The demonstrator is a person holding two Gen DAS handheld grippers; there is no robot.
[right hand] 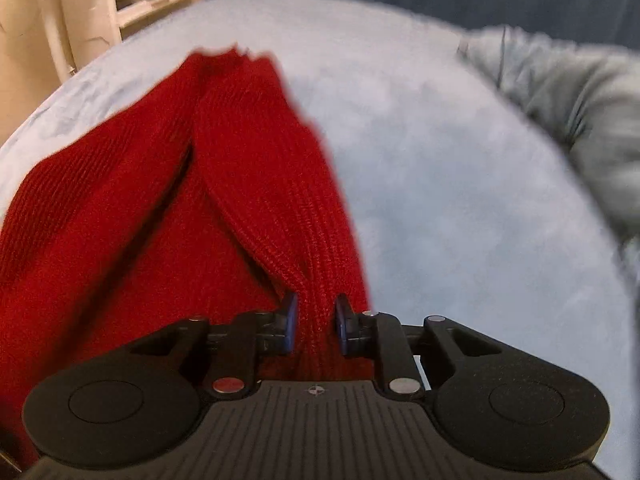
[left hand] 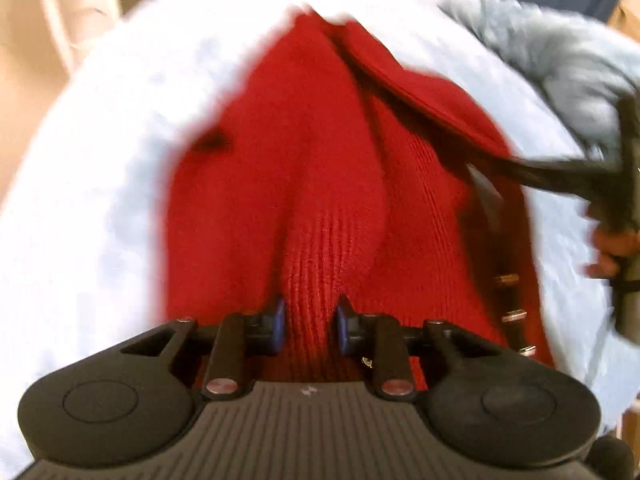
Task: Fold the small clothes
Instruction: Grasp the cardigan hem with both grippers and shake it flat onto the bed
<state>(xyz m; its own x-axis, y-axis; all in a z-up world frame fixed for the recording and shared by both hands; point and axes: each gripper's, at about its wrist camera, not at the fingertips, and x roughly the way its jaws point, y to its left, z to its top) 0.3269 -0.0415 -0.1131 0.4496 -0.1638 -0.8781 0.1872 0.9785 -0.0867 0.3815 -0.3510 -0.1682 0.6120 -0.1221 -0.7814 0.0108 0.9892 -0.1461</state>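
1. Nearest our lenses sit our two grippers. Our left gripper (left hand: 310, 322) has its blue-padded fingers narrowed onto a bunched ridge of the red knit cardigan (left hand: 320, 168), and the ribbed fabric fills the gap between them. Our right gripper (right hand: 313, 324) pinches a similar gathered ridge of the same garment, its pads pressed against the knit on both sides.
2. The pale blue fleece blanket (left hand: 92, 184) is the largest thing we see, spreading under everything in both views.
3. The red knit cardigan lies on that blanket, stretched away from our fingers toward its far hem. In the left wrist view it shows long folds and a flap turned over on the right side; in the right wrist view it sits left of centre, with a deep crease running up the middle.
4. A grey-green padded garment (right hand: 580, 120) rests crumpled at the far right edge of the blanket, apart from the cardigan.
5. At the right edge of the left wrist view we glimpse the right hand (left hand: 612, 248) on its blurred dark handle.
6. A row of small metallic buttons (left hand: 514, 314) runs along the cardigan's right edge.
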